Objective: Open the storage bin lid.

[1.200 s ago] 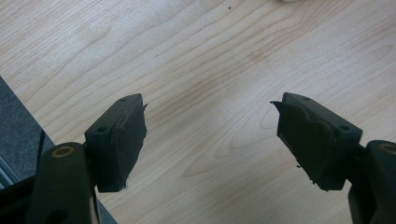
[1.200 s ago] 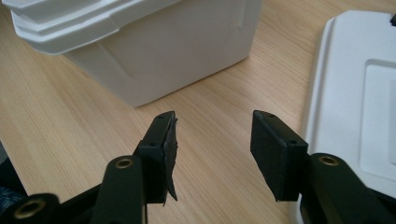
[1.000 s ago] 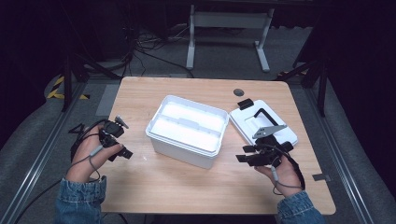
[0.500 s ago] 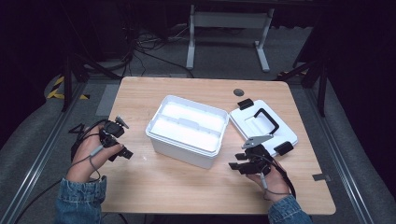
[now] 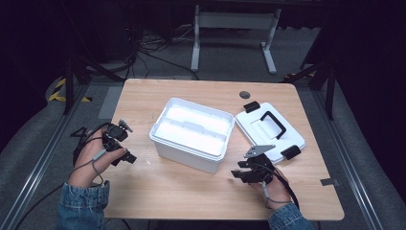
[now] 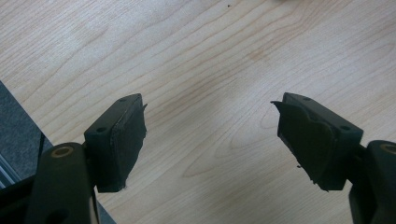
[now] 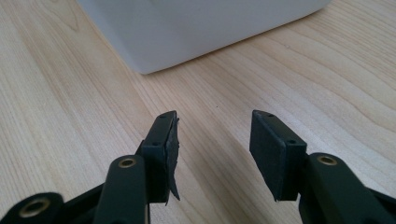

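A white plastic box (image 5: 191,134) stands open in the middle of the wooden table (image 5: 182,196), with a divider across its inside. Its white lid (image 5: 270,129), with a black handle and black clasps, lies flat to its right. My right gripper (image 5: 238,170) is low over the table by the box's near right corner and points left. In the right gripper view the right gripper (image 7: 215,121) is open, its jaws have just been closing a little, nothing lies between them, and the box corner (image 7: 196,28) is just ahead. My left gripper (image 5: 125,153) is left of the box; the left gripper (image 6: 210,107) is open over bare wood.
A small dark round grommet (image 5: 244,94) sits near the table's far edge. A grey metal stand (image 5: 234,21) is on the floor beyond the table, and cables (image 5: 91,148) trail off the left edge.
My right gripper has come down and toward me, from over the lid's near edge to the table beside the box's near right corner. The left gripper has stayed put.
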Motion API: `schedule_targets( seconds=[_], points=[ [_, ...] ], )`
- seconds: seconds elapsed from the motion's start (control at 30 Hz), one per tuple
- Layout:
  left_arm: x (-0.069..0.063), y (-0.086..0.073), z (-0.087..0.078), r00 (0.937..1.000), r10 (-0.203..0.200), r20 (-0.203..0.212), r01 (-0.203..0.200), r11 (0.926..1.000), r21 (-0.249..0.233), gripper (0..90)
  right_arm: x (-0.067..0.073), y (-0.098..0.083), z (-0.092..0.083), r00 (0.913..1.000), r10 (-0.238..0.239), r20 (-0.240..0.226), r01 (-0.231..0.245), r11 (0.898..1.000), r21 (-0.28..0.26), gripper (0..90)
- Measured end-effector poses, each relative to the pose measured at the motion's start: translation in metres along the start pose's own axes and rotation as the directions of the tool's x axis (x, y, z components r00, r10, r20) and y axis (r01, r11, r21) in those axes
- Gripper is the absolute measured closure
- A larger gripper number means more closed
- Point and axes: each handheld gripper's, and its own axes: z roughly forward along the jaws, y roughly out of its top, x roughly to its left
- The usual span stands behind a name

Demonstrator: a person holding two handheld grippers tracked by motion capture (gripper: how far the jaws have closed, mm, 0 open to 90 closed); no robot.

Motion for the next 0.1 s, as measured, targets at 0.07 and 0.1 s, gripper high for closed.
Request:
schedule_targets(
  seconds=[0.07, 0.1],
  points=[
    [0.0002, 0.0000, 0.0000, 1.0000, -0.001, -0.001, 0.001, 1.0000, 0.002, 24.5, 0.0003, -0.0006, 0.0001, 1.0000, -0.002, -0.004, 0.002, 1.000, -0.007, 52.1],
    [0.0002, 0.0000, 0.0000, 1.0000, -0.001, -0.001, 0.001, 1.0000, 0.002, 24.5, 0.0002, -0.0008, 0.0001, 1.0000, -0.003, -0.002, 0.003, 1.000, -0.009, 52.1]
  ],
)
